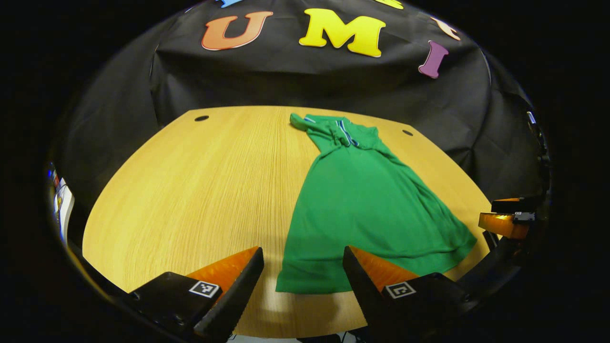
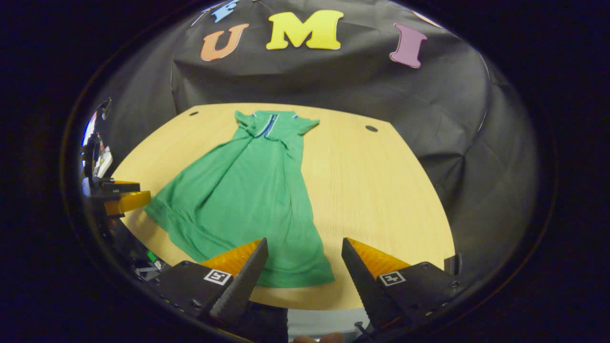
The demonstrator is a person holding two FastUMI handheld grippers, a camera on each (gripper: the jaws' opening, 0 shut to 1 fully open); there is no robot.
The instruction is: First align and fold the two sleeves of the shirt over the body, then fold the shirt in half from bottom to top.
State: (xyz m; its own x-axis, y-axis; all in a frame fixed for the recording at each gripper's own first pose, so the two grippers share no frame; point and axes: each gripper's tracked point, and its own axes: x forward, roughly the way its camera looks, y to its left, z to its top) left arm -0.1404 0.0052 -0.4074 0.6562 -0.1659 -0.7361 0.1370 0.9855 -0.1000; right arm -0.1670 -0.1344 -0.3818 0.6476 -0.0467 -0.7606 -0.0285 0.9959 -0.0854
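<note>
One green polo shirt (image 1: 367,205) lies flat on the wooden table (image 1: 190,190), its long axis running from the collar at the far edge to the hem at the near edge. The two grippers hover at that hem, both with fingers spread and holding nothing: the left gripper (image 1: 303,276) by the hem's left corner, the right gripper (image 2: 303,271) by its right corner. Both sleeves appear already folded in, so the bottom-to-top fold seems next.
</note>
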